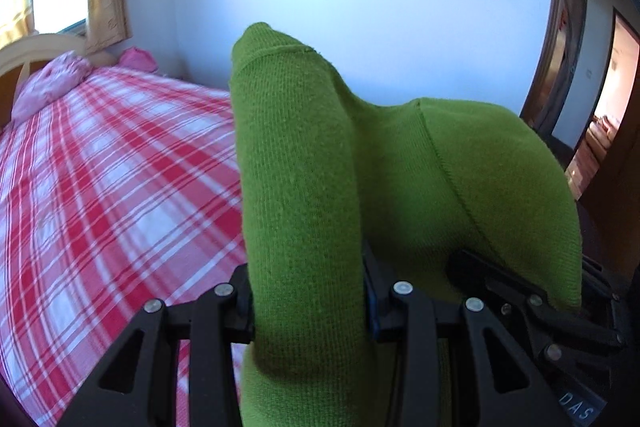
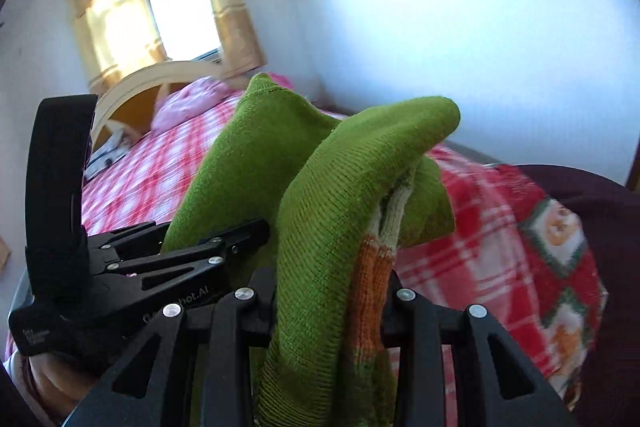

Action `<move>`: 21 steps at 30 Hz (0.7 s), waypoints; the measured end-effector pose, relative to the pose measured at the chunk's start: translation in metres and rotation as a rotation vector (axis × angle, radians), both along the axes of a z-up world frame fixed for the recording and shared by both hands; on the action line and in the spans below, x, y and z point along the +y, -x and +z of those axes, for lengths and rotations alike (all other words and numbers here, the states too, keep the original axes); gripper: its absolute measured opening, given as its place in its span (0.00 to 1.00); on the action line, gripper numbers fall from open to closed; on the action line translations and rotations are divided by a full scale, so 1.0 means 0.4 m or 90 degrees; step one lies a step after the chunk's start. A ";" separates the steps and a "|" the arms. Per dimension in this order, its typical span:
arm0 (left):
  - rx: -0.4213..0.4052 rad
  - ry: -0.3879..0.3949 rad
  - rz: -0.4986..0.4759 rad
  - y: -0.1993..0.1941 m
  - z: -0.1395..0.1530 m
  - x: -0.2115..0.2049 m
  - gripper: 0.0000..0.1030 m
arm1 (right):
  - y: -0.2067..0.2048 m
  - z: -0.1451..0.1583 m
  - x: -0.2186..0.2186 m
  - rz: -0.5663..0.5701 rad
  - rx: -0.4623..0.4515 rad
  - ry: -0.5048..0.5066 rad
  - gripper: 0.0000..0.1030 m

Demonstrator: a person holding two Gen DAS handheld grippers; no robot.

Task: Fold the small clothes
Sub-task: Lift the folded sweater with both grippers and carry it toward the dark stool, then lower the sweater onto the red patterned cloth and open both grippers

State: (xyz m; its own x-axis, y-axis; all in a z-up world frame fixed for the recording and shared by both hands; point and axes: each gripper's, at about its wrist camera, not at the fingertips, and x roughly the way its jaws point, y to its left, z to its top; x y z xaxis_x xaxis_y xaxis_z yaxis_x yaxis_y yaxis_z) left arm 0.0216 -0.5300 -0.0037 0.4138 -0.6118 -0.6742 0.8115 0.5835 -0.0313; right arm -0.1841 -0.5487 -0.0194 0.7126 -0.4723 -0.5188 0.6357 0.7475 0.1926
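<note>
The left gripper [image 1: 310,307] had its fingers [image 1: 240,303] pressed in against a thick roll of the green knit garment [image 1: 304,187], which rose straight up between them and filled the middle of the left wrist view. A second bulge of the same cloth hung just to the right of those fingers, draped over the black frame of the right gripper [image 1: 520,291], which sat close alongside. In the right wrist view the right gripper [image 2: 328,311] was likewise clamped on the green knit garment [image 2: 320,227], whose orange and cream inner band [image 2: 370,283] showed against the right-hand finger. The cloth stood up past the fingertips and folded over at its top. Just left of these fingers lay the left gripper [image 2: 216,251], seen from the side and also buried in the green cloth. Beyond and below both pairs of fingers stretched the bed [image 1: 100,167] with its red and white checked sheet, a pink pillow [image 1: 52,83] at the far end.
</note>
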 end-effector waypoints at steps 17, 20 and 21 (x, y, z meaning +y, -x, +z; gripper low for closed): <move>0.032 -0.046 0.041 -0.043 -0.095 -0.128 0.67 | 0.019 -0.143 -0.208 -0.050 -0.012 -0.093 0.36; 0.123 -0.014 0.045 -0.089 -0.107 -0.085 0.81 | 0.051 -0.168 -0.248 -0.056 -0.064 -0.185 0.51; 0.143 -0.005 0.043 -0.094 -0.106 -0.070 0.81 | 0.062 -0.176 -0.255 -0.062 -0.073 -0.211 0.55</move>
State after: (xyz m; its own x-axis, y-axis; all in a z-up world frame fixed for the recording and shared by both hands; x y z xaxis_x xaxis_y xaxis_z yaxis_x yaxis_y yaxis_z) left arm 0.0593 -0.5581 -0.0463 0.2922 -0.5825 -0.7585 0.7442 0.6367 -0.2022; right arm -0.2088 -0.6506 -0.0897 0.7345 -0.3610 -0.5746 0.6616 0.5693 0.4881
